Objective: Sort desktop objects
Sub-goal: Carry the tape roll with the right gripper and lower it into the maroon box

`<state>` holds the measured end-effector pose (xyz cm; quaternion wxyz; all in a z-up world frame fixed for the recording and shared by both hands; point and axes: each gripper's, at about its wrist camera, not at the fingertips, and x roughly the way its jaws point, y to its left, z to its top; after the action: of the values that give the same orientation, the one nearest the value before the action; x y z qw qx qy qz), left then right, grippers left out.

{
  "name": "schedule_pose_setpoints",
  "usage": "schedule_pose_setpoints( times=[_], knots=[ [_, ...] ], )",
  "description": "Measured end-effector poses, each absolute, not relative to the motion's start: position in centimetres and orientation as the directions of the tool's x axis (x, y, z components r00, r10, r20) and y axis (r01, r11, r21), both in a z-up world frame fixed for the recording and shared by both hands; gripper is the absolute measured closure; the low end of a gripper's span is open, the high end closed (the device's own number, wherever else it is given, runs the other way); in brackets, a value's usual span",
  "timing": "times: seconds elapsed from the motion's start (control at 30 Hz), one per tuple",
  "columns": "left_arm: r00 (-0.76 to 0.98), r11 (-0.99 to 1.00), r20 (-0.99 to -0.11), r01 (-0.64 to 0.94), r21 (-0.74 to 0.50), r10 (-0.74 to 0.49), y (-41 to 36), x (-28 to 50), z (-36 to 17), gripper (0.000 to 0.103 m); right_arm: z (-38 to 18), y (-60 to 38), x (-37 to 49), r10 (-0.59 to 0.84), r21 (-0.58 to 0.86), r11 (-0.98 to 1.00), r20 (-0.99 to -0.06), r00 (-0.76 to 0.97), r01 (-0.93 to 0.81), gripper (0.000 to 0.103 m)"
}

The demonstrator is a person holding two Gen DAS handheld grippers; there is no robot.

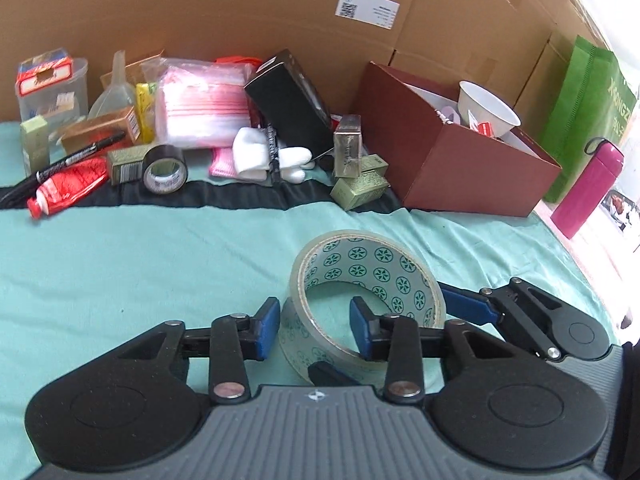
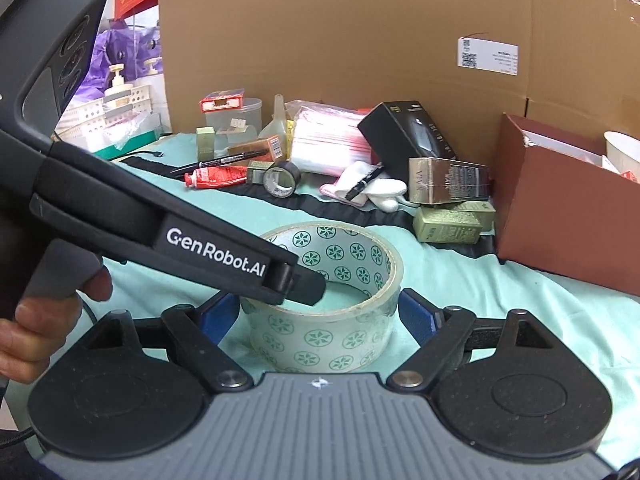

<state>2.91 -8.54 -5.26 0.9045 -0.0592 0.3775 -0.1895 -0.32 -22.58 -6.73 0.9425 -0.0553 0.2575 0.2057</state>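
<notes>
A roll of clear tape (image 1: 372,256) printed with green stars lies on the teal cloth (image 1: 120,280), close in front of both grippers. My left gripper (image 1: 314,320) straddles the roll's near wall, one blue pad (image 1: 268,324) outside it and the other inside the hole, with slack between pads and wall. Seen in the right wrist view, a left gripper finger (image 2: 308,288) dips into the tape roll (image 2: 320,340). My right gripper (image 2: 320,312) spans the whole roll, its blue pads (image 2: 416,316) against opposite sides.
A brown box (image 1: 460,168) holding a white paper cup (image 1: 486,108) stands at the back right, a pink bottle (image 1: 588,188) beside it. Clutter lines the cardboard wall: black tape (image 1: 164,170), red tube (image 1: 68,190), zip bags (image 1: 200,108), black box (image 1: 288,100), green cartons (image 1: 360,188).
</notes>
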Motion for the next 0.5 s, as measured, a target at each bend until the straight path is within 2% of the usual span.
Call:
schedule_pose_setpoints(
  times=[0.23, 0.5],
  knots=[
    [0.672, 0.907, -0.614, 0.363, -0.215, -0.415, -11.3, 2.6, -2.9, 0.065, -5.4, -24.5, -0.9, 0.328, -0.004, 0.929, -0.46, 0.825, -0.371, 0.019],
    [0.73, 0.874, -0.496, 0.463, -0.149, -0.471, -15.5, 4.4, 2.1, 0.065, -1.1, -27.8, -0.4, 0.241, -0.078, 0.956, -0.33, 0.913, -0.281, 0.019]
  ],
)
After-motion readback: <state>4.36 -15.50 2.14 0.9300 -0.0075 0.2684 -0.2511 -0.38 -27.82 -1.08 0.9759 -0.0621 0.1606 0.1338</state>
